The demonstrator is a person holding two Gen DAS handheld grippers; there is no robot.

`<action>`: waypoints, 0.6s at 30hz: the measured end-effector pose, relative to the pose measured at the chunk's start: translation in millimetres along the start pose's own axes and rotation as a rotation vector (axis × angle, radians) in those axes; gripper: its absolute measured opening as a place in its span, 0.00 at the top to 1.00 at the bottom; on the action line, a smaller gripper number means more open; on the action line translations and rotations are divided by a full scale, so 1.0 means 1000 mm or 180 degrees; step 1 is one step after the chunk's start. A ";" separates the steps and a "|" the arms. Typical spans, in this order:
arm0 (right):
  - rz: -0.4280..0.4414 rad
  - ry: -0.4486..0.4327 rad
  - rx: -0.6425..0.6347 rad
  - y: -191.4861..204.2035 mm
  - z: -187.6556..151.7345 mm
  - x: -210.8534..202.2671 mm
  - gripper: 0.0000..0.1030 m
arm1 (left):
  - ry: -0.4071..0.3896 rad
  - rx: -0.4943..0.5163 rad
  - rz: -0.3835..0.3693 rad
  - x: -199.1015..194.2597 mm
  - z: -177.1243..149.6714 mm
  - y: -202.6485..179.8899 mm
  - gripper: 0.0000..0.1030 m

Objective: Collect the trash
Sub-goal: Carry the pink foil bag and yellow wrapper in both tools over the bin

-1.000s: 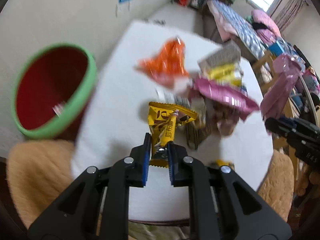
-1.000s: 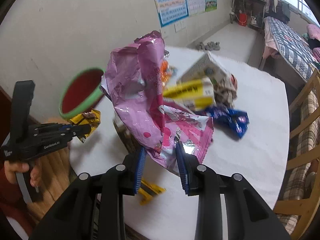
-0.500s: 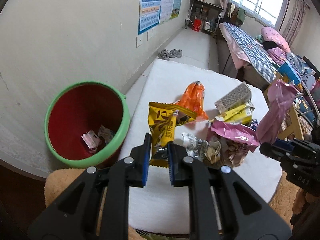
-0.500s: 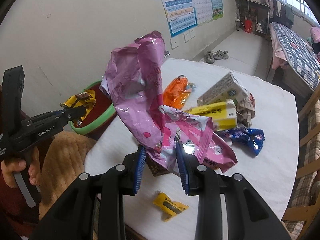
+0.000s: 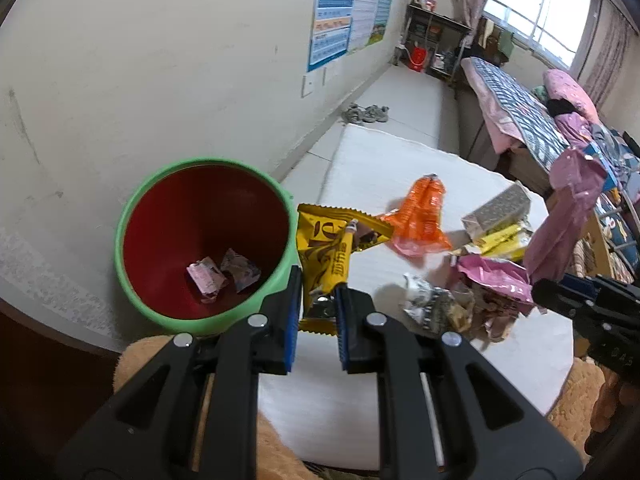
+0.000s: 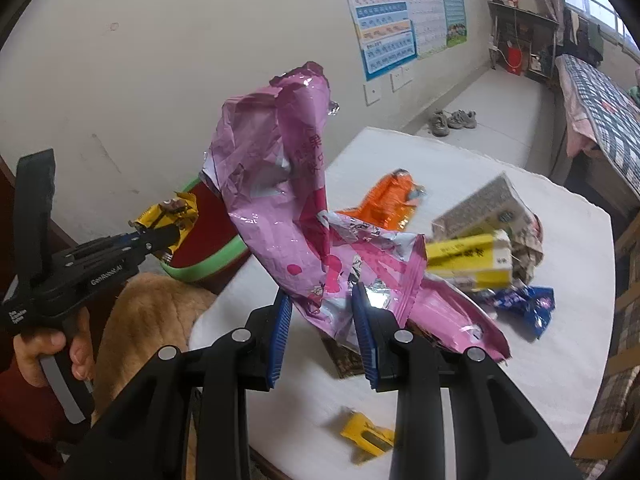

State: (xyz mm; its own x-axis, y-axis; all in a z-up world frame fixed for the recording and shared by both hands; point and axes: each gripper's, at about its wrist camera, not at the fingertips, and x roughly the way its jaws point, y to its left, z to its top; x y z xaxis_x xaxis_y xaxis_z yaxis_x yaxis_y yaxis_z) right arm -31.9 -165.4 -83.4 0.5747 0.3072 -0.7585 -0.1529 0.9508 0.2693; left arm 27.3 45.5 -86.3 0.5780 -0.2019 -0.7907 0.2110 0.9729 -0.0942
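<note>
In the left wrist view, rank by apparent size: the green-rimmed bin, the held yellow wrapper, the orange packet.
1. green-rimmed bin
2. and 3. yellow wrapper and orange packet: they look alike, and the wrapper is nearer the camera.

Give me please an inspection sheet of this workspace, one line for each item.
Surface: white table, wrappers scattered on it.
Job's things: red bin with green rim beside the table, two crumpled scraps inside; yellow wrapper and pink bag lifted.
Clutter: orange packet, yellow box, blue wrapper, small yellow scrap.
Grippers: left gripper shut on yellow wrapper; right gripper shut on pink bag.
Cables: nothing seen.
Surroundings: wall posters, shoes, bed.
</note>
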 end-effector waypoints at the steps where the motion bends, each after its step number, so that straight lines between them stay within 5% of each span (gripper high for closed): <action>1: 0.0016 -0.0011 -0.0015 0.003 0.002 0.001 0.71 | -0.0005 -0.0015 0.0014 0.001 0.001 0.002 0.86; 18: 0.0233 -0.0042 -0.0319 0.056 0.035 0.028 0.71 | -0.0058 -0.0229 0.0201 0.004 0.006 0.049 0.86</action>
State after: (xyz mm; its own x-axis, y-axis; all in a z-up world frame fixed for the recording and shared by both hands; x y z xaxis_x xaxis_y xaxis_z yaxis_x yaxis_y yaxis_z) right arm 4.2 -104.6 -68.9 0.5695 0.3761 -0.7309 -0.2741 0.9252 0.2625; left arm 44.5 91.5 -90.2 0.6027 -0.1414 -0.7854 0.1171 0.9892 -0.0883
